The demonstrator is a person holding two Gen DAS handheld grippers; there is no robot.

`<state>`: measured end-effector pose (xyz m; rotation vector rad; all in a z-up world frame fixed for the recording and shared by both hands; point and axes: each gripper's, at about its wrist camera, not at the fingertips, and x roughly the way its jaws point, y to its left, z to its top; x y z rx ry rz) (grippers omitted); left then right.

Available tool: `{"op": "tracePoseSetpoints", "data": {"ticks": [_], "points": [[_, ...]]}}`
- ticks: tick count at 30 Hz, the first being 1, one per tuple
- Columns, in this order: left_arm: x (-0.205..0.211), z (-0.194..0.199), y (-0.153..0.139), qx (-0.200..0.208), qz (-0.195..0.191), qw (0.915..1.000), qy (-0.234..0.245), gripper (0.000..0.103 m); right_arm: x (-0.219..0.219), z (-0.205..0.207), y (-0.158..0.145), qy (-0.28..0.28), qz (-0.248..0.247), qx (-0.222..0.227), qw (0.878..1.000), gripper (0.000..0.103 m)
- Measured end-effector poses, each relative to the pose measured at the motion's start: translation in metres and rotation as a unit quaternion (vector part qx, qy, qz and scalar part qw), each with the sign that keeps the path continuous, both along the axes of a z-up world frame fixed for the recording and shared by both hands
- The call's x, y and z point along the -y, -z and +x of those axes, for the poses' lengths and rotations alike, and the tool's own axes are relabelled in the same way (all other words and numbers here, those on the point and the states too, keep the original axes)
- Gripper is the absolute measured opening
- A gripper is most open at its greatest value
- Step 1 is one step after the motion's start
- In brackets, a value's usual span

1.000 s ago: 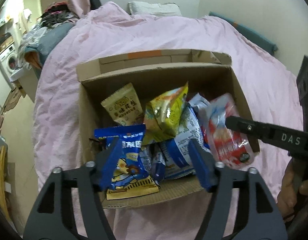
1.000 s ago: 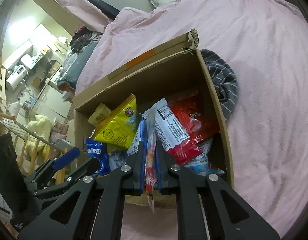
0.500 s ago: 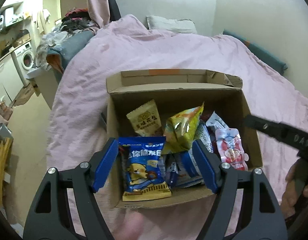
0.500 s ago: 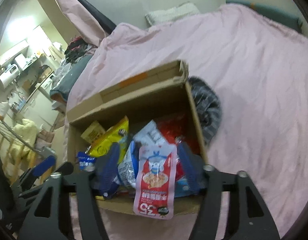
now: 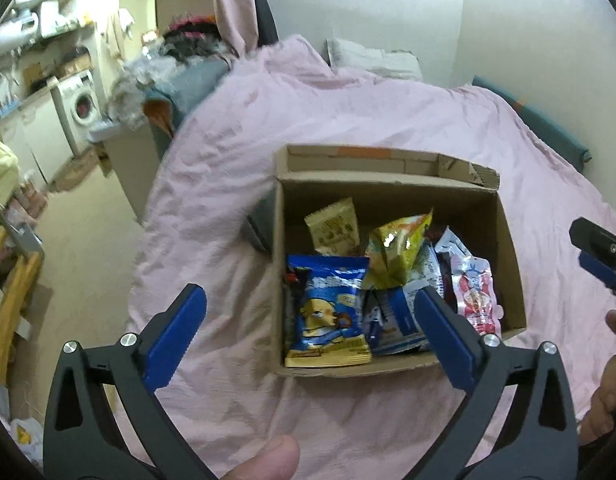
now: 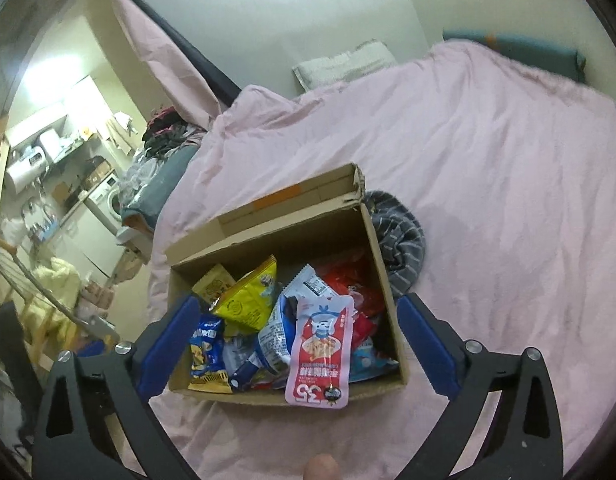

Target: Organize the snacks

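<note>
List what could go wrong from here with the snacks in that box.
1. The red and white pouch lies on top of the pile with its bottom end hanging over the cardboard box front wall, so it may slide out onto the pink bedspread.
2. The box sits on soft bedding, so pressing into it could tip it.
3. The yellow bag stands loosely propped on other packets and might topple when neighbours are pulled.

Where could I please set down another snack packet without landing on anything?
The pink bedspread lies bare right of the striped grey cloth, and also left of the brown cardboard box. Inside, only the back strip behind the beige packet shows cardboard; the front is crowded.
</note>
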<state>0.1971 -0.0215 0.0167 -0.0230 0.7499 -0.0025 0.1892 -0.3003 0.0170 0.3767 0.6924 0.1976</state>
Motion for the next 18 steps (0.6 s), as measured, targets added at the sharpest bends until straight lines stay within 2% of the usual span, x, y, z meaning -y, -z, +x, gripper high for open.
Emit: {"op": "tracePoseSetpoints", "data": {"ticks": [5, 18], "points": [[-0.004, -0.024, -0.01, 0.021, 0.017, 0.9996, 0.003, 0.103, -0.009, -0.024, -0.004, -0.002, -0.027, 0.015, 1.0, 0.103], [-0.017, -0.08, -0.009, 0.024, 0.008, 0.9997, 0.002, 0.103, -0.024, -0.082, 0.001, -0.002, -0.069, 0.026, 0.997, 0.103]]}}
